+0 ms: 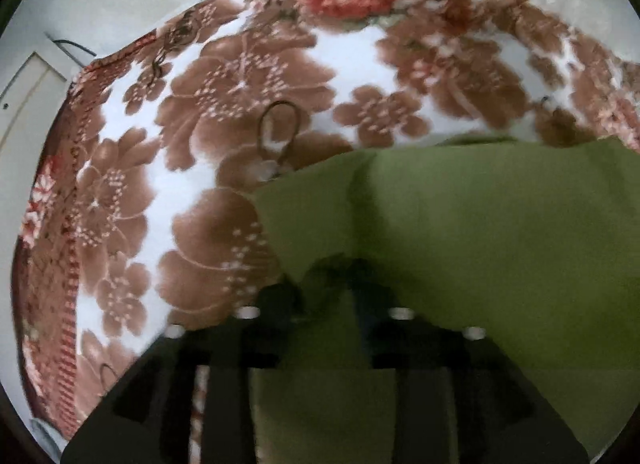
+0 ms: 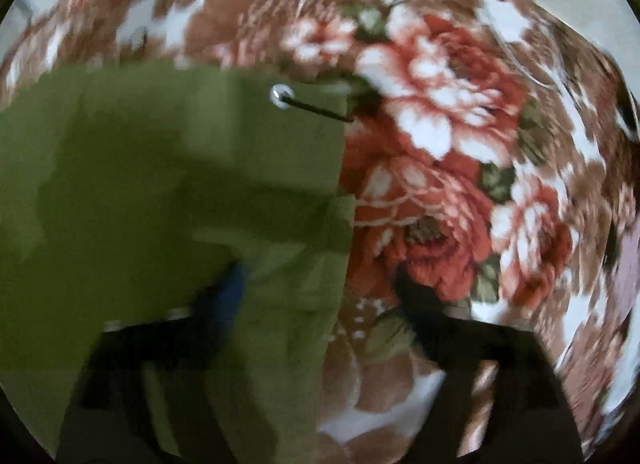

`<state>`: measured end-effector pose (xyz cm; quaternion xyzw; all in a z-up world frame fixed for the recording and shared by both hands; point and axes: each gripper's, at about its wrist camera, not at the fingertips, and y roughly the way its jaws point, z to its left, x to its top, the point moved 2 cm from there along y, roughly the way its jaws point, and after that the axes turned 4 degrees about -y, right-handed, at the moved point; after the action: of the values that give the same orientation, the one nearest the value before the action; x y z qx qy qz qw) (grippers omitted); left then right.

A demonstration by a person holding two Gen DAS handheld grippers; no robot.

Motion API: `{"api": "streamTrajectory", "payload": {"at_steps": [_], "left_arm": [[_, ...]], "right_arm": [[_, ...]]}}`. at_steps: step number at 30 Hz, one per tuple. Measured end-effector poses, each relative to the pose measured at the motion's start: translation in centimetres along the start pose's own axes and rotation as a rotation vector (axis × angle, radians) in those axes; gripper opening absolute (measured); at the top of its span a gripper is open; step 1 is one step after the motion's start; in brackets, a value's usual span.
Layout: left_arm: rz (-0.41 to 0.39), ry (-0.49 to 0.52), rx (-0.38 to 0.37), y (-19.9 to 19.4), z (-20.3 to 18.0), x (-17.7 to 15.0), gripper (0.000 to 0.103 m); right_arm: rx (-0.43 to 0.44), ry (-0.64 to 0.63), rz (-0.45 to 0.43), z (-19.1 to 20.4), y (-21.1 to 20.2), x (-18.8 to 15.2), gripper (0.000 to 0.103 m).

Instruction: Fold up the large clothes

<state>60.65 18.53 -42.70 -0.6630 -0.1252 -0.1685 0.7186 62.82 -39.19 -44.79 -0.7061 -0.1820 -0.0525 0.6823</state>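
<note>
Left claw (image 1: 324, 276): apart, green garment (image 1: 480, 232) edge between fingers | right claw (image 2: 320, 284): spread wide over garment edge | floral blanket (image 1: 240, 76) beneath.

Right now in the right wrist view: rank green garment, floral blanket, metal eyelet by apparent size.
1-2. floral blanket and green garment: similar areas, both cropped by the frame, so unranked.
3. metal eyelet: by far the smallest.

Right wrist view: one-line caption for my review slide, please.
Open right gripper straddles the edge of a green garment lying on a floral blanket.
</note>
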Motion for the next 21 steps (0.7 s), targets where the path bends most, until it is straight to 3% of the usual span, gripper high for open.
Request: {"api": "streamTrajectory", "payload": {"at_steps": [1,2,5,8,11,14,17,21], "left_arm": [[-0.015,0.027,-0.005,-0.8,-0.5,0.1,0.07],[-0.03,0.048,-0.003,-1.5,-0.9,0.2,0.076],[-0.127,0.091,0.025,-5.9,-1.8,0.8,0.085],[-0.206,0.104,-0.009,-9.2,-3.1,0.8,0.098],[-0.225,0.099,-0.055,-10.2,-5.6,-0.3,0.098],[-0.191,0.103,-0.051,-8.0,-8.6,-2.1,0.098],[-0.146,0.102,-0.072,-4.8,-10.7,-3.9,0.098],[-0.085,0.078,-0.07,-2.0,-10.1,-6.2,0.098]], "right_arm": [[0.01,0.025,-0.032,0.1,-1.2,0.1,0.097],[0.009,0.036,-0.054,0.3,-2.1,0.4,0.097],[0.052,0.046,-0.141,2.2,-5.6,1.3,0.098],[0.105,0.003,-0.197,5.5,-7.1,3.3,0.098],[0.101,-0.083,-0.234,10.7,-7.3,3.5,0.098],[0.03,-0.122,-0.217,14.7,-5.4,3.0,0.098],[-0.025,-0.121,-0.193,15.7,-2.9,1.3,0.098],[-0.058,-0.099,-0.186,13.8,-1.2,-0.6,0.098]]}}
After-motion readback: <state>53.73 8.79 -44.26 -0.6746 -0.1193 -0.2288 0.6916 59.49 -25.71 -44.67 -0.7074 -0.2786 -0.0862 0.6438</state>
